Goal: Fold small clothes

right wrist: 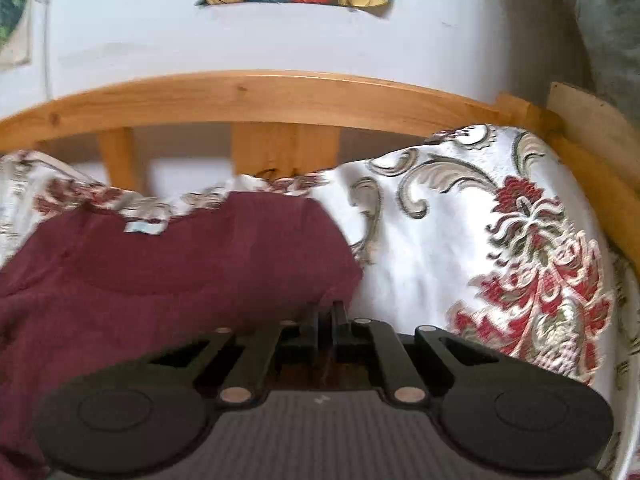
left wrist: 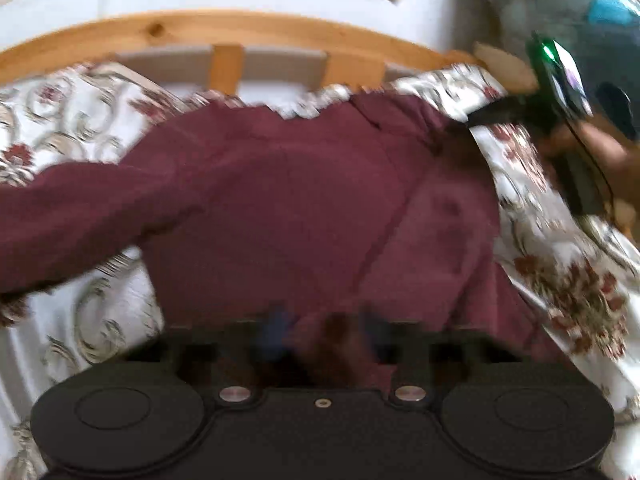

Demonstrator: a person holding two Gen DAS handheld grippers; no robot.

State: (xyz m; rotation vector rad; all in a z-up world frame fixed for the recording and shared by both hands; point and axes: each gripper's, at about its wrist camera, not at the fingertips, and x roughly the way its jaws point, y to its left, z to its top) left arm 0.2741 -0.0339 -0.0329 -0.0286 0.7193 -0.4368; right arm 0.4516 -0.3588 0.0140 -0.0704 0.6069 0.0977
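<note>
Shirt: We see a dark red shirt [left wrist: 304, 208] lying on the bed cover [left wrist: 560, 248], which is white with red flowers. One long sleeve [left wrist: 72, 216] reaches out to the left.
Bed: A wooden bed frame [right wrist: 248, 100] stands at the far side, in front of a white wall.
Left gripper: Our left gripper [left wrist: 322, 336] is at the near edge of the shirt. The picture is blurry, but we see a bunch of red cloth between the two blue tips. We think it is pinching the cloth.
Right gripper: Our right gripper [right wrist: 333, 320] has its two black fingers pressed close together at the right edge of the shirt. It looks like a thin bit of cloth is caught there, but we cannot tell for sure.
How it feels: We think the shirt is soft, light and floppy. It bends and sags where nothing holds it up. It will not break.
Where to hold: We think it is best to hold it by the edges and corners, one in each gripper, so the cloth stays flat.
Watch out: A thin pinch may slip. The loose sleeve may drag and bunch up.
</note>
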